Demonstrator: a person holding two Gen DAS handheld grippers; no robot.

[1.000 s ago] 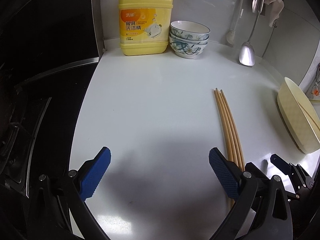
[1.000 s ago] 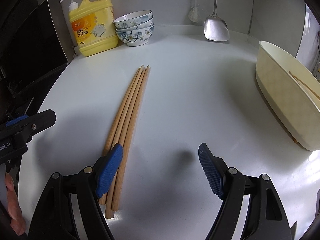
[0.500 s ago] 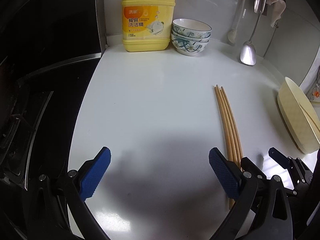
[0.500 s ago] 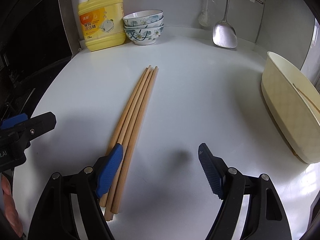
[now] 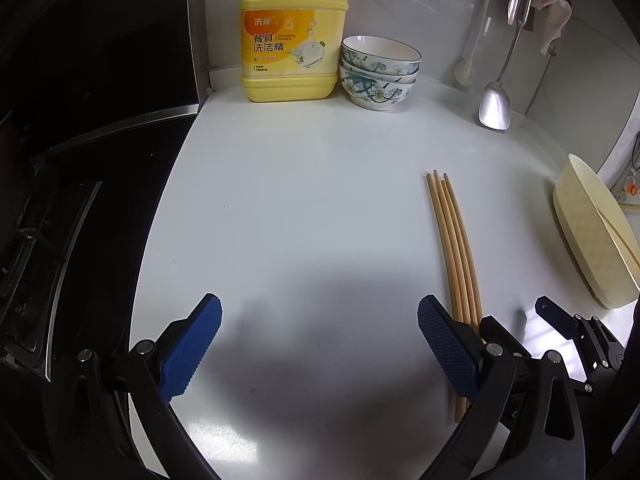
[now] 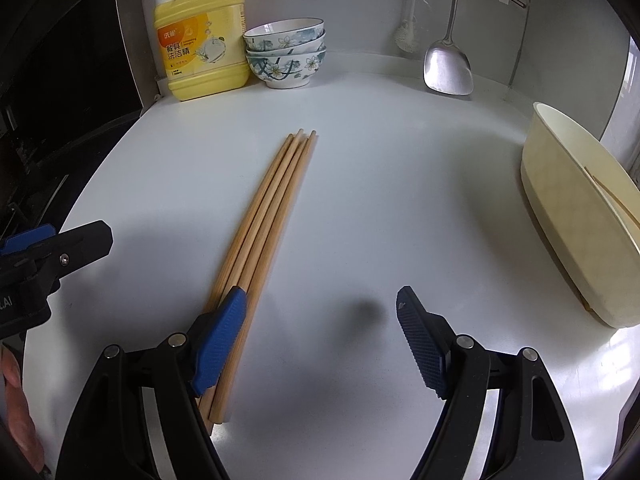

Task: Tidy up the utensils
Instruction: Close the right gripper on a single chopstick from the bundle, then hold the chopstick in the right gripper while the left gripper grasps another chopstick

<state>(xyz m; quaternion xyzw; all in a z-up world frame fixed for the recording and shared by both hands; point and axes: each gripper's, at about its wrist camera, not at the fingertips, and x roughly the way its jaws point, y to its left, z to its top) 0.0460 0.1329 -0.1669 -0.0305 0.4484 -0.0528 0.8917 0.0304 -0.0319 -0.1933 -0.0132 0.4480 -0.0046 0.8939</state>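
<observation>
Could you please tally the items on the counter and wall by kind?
Chopsticks: 4 loose
Bowls: 3 stacked
Dish soap bottle: 1
Cream holder: 1
Hanging metal spatula: 1
Total: 10

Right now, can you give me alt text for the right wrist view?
The open right gripper hovers low over a white counter, its left finger over the near end of a bundle of wooden chopsticks. A cream holder sits at the right; a yellow soap jug and stacked bowls stand at the back.
</observation>
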